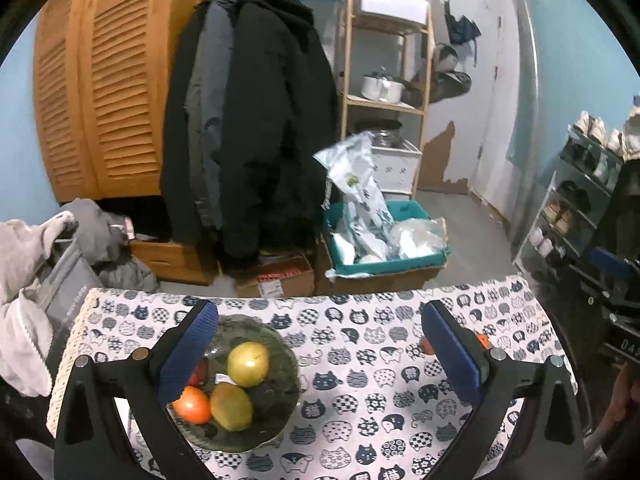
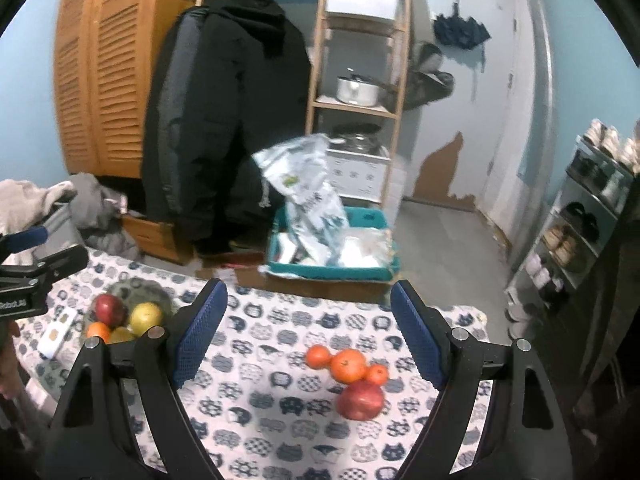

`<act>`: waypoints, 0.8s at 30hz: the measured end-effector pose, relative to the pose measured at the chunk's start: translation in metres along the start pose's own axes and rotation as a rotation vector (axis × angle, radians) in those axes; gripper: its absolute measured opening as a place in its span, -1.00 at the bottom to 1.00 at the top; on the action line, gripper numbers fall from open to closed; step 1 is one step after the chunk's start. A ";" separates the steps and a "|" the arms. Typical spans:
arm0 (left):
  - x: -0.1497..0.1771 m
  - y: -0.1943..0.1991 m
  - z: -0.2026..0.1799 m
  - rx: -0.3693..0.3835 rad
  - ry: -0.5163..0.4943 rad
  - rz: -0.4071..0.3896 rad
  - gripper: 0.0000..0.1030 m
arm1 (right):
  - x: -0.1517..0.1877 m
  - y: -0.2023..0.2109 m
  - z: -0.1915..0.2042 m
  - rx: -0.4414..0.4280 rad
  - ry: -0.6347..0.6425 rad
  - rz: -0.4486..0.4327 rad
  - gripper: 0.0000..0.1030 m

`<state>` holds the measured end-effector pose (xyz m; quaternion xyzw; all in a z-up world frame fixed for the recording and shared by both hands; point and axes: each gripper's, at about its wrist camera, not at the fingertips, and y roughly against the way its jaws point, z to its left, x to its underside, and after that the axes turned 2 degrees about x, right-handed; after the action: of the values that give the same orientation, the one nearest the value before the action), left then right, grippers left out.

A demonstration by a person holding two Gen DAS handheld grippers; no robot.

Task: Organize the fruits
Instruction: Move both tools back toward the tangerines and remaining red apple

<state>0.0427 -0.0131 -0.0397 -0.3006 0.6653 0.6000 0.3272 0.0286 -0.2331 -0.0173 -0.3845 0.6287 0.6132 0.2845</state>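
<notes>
A dark glass bowl on the cat-print tablecloth holds a yellow-green apple, an orange, a yellow-green fruit and a half-hidden red apple. My left gripper is open above the cloth, its left finger over the bowl's edge. In the right wrist view, three oranges and a red apple lie loose on the cloth, just ahead of and below my open right gripper. The bowl sits far left there.
A white flat object lies beside the bowl. Past the table's far edge stand a teal bin of bags, cardboard boxes, hanging dark coats and a wooden shelf rack. A shoe rack lines the right.
</notes>
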 end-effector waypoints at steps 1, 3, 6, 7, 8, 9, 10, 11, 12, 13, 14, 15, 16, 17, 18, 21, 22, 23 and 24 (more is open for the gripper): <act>0.001 -0.003 -0.003 0.004 -0.006 0.006 0.99 | 0.002 -0.002 -0.004 0.010 -0.006 0.006 0.60; 0.003 -0.011 -0.012 0.014 -0.021 0.017 0.99 | 0.007 -0.007 -0.017 0.026 -0.021 0.025 0.60; 0.005 -0.025 -0.025 0.029 -0.036 0.045 0.99 | 0.014 -0.018 -0.031 0.040 -0.043 0.062 0.60; 0.007 -0.030 -0.029 0.028 -0.042 0.053 0.99 | 0.017 -0.022 -0.035 0.040 -0.049 0.075 0.60; 0.008 -0.036 -0.033 0.027 -0.050 0.064 0.99 | 0.020 -0.027 -0.039 0.041 -0.057 0.089 0.60; 0.010 -0.042 -0.036 0.027 -0.058 0.075 0.99 | 0.024 -0.034 -0.044 0.042 -0.069 0.111 0.60; 0.013 -0.050 -0.040 0.023 -0.065 0.092 0.99 | 0.028 -0.041 -0.047 0.042 -0.077 0.130 0.60; 0.014 -0.055 -0.043 0.024 -0.071 0.101 0.99 | 0.033 -0.046 -0.051 0.043 -0.085 0.145 0.60; 0.016 -0.061 -0.046 0.025 -0.078 0.108 0.99 | 0.036 -0.051 -0.053 0.047 -0.090 0.160 0.60; 0.017 -0.065 -0.048 0.022 -0.082 0.117 0.99 | 0.039 -0.057 -0.055 0.051 -0.091 0.174 0.60; 0.019 -0.072 -0.050 0.018 -0.086 0.130 0.99 | 0.043 -0.062 -0.057 0.057 -0.092 0.188 0.60; 0.021 -0.077 -0.052 0.019 -0.088 0.138 0.99 | 0.048 -0.070 -0.060 0.061 -0.094 0.208 0.60; 0.023 -0.082 -0.053 0.022 -0.088 0.148 0.99 | 0.051 -0.075 -0.062 0.062 -0.096 0.223 0.60; 0.025 -0.089 -0.055 0.025 -0.088 0.160 0.99 | 0.055 -0.080 -0.064 0.061 -0.101 0.238 0.60; 0.027 -0.094 -0.056 0.025 -0.090 0.169 0.99 | 0.059 -0.086 -0.066 0.058 -0.110 0.258 0.60; 0.036 -0.111 -0.062 0.022 -0.102 0.211 0.99 | 0.071 -0.101 -0.071 0.056 -0.120 0.306 0.60; 0.038 -0.115 -0.063 0.022 -0.105 0.219 0.99 | 0.075 -0.106 -0.072 0.059 -0.120 0.322 0.60; 0.041 -0.120 -0.064 0.027 -0.108 0.228 0.99 | 0.079 -0.111 -0.072 0.059 -0.119 0.337 0.60; 0.044 -0.126 -0.066 0.029 -0.109 0.242 0.99 | 0.084 -0.117 -0.072 0.056 -0.118 0.358 0.60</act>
<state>0.1115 -0.0911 -0.1459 -0.1803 0.6865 0.6409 0.2924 0.0887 -0.3102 -0.1456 -0.2217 0.6861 0.6577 0.2180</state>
